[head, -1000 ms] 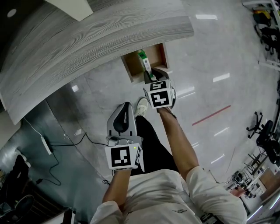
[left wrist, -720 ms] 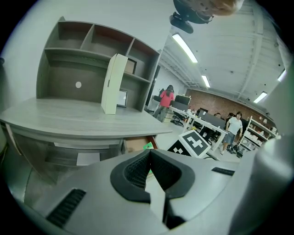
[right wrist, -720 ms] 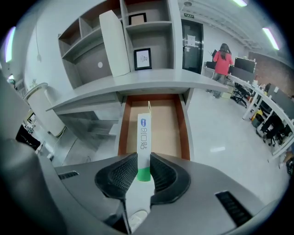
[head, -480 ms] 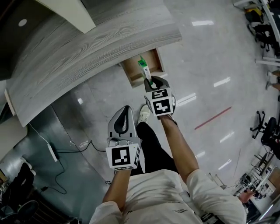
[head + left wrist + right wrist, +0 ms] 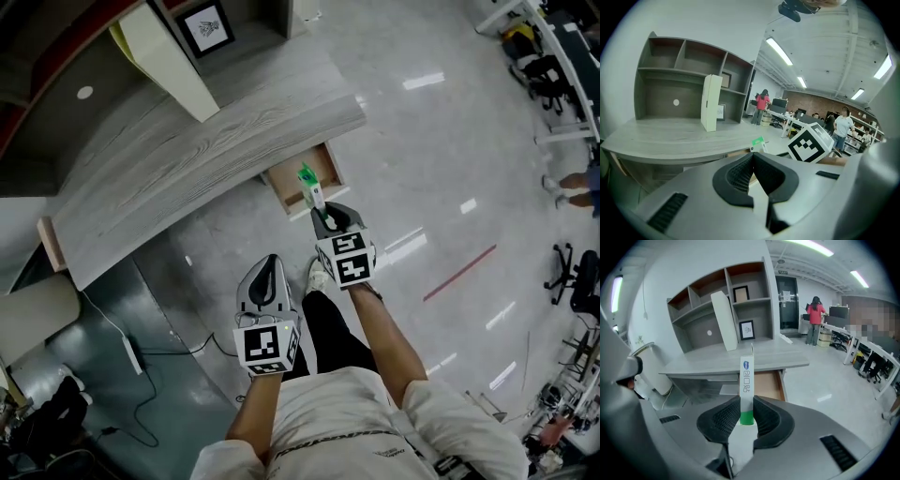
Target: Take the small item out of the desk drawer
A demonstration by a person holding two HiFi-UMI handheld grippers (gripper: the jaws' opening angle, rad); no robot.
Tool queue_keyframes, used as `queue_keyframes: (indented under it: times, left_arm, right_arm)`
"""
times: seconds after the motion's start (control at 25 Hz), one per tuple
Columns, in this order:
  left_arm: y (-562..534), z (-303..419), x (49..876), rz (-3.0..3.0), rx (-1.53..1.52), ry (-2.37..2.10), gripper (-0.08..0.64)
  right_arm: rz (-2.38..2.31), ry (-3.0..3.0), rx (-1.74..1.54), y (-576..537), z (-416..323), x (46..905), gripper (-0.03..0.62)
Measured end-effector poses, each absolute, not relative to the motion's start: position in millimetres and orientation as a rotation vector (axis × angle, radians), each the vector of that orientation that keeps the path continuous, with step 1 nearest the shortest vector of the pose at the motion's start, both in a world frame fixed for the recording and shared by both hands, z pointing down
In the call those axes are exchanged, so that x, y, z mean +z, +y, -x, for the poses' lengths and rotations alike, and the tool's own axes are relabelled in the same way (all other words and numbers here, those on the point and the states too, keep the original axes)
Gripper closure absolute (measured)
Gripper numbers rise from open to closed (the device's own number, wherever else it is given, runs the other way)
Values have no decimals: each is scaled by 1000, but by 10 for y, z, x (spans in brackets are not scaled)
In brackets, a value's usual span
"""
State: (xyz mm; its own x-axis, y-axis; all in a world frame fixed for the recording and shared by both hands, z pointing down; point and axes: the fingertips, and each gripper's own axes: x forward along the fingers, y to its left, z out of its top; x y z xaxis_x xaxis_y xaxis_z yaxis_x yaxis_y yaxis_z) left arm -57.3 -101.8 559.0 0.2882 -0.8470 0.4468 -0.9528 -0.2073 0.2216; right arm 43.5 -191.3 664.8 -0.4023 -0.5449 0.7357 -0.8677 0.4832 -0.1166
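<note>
The right gripper (image 5: 746, 409) has its jaws clamped on the small white-and-green box (image 5: 746, 378), held upright in the air and apparently clear of the open drawer (image 5: 767, 385) under the desk (image 5: 736, 363). The left gripper (image 5: 752, 169) is empty, with its jaws together. Removal appears complete. Judged outstanding: setting the box down and possibly closing the drawer.

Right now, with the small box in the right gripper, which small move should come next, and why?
Probably carry the small box up over the desk top: the right gripper is clamped on it, it appears already lifted out of the open drawer, and that surface has free space nearby.
</note>
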Motion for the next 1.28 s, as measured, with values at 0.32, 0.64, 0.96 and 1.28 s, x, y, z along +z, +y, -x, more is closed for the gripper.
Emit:
queue_keyframes:
  times: [0.32, 0.64, 0.96, 1.28]
  left_arm:
    - [-925, 530, 5133, -2246, 371, -1567, 545]
    - [-834, 616, 4692, -2285, 354, -1592, 545]
    - [-753, 680, 4205, -2337, 334, -1635, 545]
    - [-699, 589, 3778, -2379, 277, -1644, 545]
  right_arm:
    - [-1205, -2172, 646, -1655, -355, 5962, 485]
    - [-1289, -2265, 607, -1418, -314, 5255, 485]
    - [-1310, -2372, 542, -1218, -274, 4551, 485]
    - [-1324, -2475, 426, -1111, -274, 3945, 485]
